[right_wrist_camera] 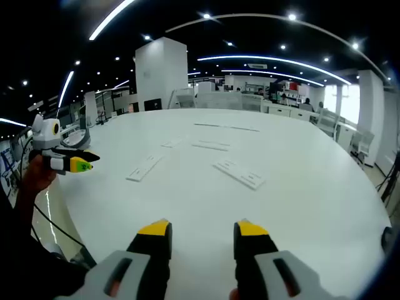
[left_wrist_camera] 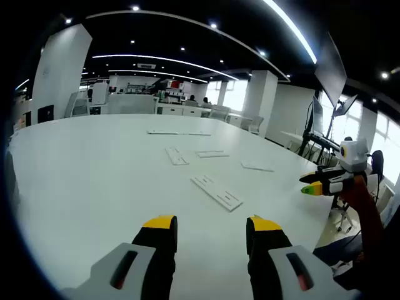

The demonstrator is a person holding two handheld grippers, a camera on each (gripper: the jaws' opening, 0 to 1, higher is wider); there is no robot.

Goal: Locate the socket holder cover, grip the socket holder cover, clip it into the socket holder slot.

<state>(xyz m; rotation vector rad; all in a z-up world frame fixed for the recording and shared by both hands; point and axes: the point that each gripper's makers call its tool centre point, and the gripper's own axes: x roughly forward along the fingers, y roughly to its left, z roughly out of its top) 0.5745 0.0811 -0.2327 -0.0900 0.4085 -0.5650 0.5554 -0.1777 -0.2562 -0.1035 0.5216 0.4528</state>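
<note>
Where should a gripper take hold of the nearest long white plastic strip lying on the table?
Probably across the narrow width of the long white plastic strip, near one end, coming down from above: it lies flat on the white table, its thin long edges the likeliest grip.

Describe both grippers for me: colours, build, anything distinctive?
Left gripper and right gripper match: two black jaws capped with yellow tips, rising from grey housings with dark red slot markings. Seen from the side, the right gripper has a white body and a yellow-green tip.
</note>
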